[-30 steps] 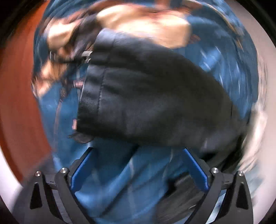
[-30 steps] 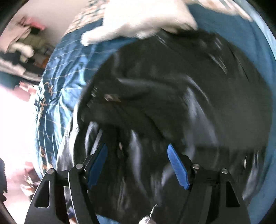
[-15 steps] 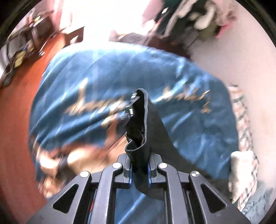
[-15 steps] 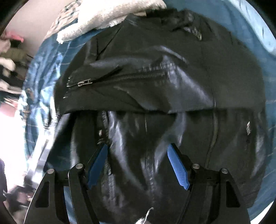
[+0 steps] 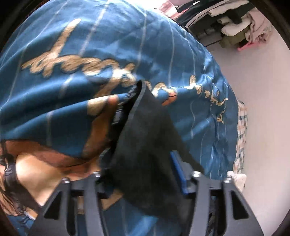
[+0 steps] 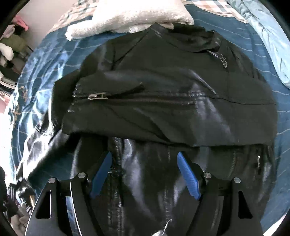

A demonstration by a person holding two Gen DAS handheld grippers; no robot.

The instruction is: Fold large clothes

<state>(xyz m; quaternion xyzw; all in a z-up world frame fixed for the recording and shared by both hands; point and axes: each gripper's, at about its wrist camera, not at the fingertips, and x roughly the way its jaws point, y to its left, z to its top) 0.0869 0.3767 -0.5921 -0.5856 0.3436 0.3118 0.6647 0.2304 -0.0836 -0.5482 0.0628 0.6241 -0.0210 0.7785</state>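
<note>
A black leather jacket (image 6: 163,109) lies on a blue bedspread (image 6: 54,59), its upper part folded down across the body, zippers showing. My right gripper (image 6: 145,163) is open and empty, hovering just above the jacket's lower part. In the left wrist view a black flap of the jacket (image 5: 145,145) drapes between the fingers of my left gripper (image 5: 141,174). The jaws now stand apart, with the right blue pad (image 5: 178,172) showing beside the cloth and the left pad hidden under it.
A white fluffy towel or pillow (image 6: 130,16) lies at the jacket's far edge. A light blue blanket (image 6: 268,36) sits at the far right. The bedspread (image 5: 90,72) has gold lettering. A white wall (image 5: 262,109) and piled clothes (image 5: 235,21) lie beyond the bed.
My left gripper swung up, shut on the jacket flap, then opened its jaws with the flap still lying across them. The right gripper stayed open as its view settled over the folded jacket.
</note>
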